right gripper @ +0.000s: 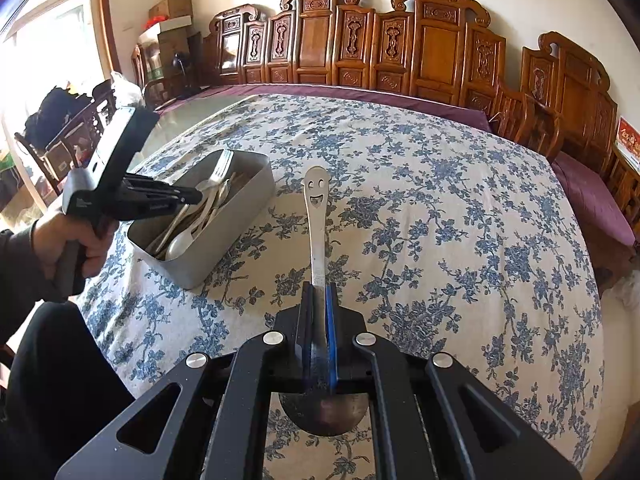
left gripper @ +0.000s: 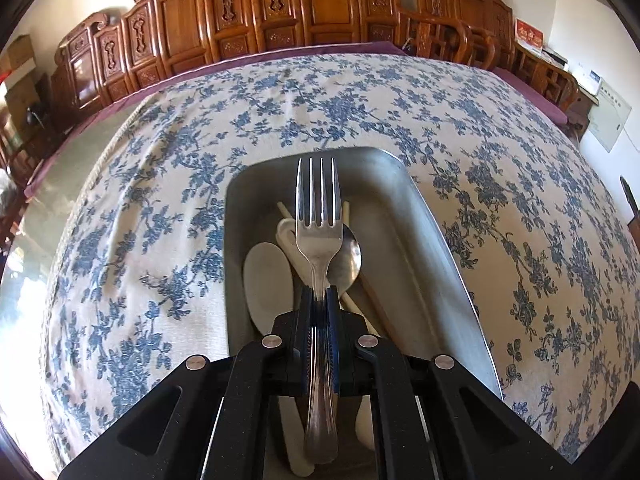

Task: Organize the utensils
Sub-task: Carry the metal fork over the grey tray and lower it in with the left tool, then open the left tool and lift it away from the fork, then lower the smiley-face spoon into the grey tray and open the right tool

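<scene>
The tabletop [left gripper: 160, 208] wears a cream cloth scattered with blue flower sprays on grey-blue stems, over a plum-purple underlay [right gripper: 400, 98] that shows along the far edge. The tin tray [left gripper: 420, 248] is dull silver-grey. In it lie a white plastic spoon [left gripper: 266, 280], a silvery metal spoon [left gripper: 350, 256] and pale cream chopsticks [left gripper: 286, 210]. The fork [left gripper: 319, 216] is bright polished steel. The smiley spoon [right gripper: 316, 216] is silver, its handle end cut with a smiling-face pattern. Both the left gripper [left gripper: 320, 292] and the right gripper [right gripper: 319, 292] are black with blue pads and silver pins. The carved chairs [right gripper: 436, 40] are warm honey-brown wood. The sleeve [right gripper: 16, 256] is black.
</scene>
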Available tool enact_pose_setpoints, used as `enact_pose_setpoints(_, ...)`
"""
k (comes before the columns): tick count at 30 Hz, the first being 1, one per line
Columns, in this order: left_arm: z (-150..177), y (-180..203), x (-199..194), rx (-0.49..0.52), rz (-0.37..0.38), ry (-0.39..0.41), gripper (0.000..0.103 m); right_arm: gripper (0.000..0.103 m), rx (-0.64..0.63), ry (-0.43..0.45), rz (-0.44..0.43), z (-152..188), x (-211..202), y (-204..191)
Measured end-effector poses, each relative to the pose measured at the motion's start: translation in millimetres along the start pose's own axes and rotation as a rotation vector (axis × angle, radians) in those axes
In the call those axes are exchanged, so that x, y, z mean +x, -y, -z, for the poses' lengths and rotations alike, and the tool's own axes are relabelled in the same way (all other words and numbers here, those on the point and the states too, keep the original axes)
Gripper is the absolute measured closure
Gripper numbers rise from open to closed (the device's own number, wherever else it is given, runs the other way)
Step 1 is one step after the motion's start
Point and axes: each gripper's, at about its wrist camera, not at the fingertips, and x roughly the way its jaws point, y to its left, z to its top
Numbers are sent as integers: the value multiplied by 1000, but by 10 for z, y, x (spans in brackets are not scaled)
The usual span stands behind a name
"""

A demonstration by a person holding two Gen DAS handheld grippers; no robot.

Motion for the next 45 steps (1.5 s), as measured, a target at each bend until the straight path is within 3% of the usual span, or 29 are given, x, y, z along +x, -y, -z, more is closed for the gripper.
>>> enact_pose_setpoints(4, 15, 54, 46, 24, 3, -27, 97, 96, -7, -6, -7, -53, 68, -79)
enact_pose_setpoints(9, 32, 55, -81, 58, 11, -4, 97, 96, -27, -8, -22, -128, 125, -231)
enact_pose_setpoints(32, 270, -701, -715, -41, -5, 76, 79, 96, -45, -40, -95, -748, 700, -972)
enact_pose_setpoints(37, 345, -810, -718, -54, -5, 73, 62, 96, -55, -53, -106, -893, 884, -1151)
enact_pose_setpoints(40, 390, -873, -703, -60, -10, 66, 59, 96, -52, -63, -118, -955, 987, -1250)
enact_pose_setpoints(41, 404, -905, -689, -65, -12, 61, 56, 96, -50, -67, -121, -975, 1028, -1269)
enact_pose_setpoints(43, 431, -961, -680, -74, -18, 65, 40, 96, -40, -76, -127, -1013, 1117, -1322)
enact_pose_setpoints(45, 453, -1004, -666, -84, -23, 62, 39, 96, -22, -87, -137, -1036, 1205, -1365)
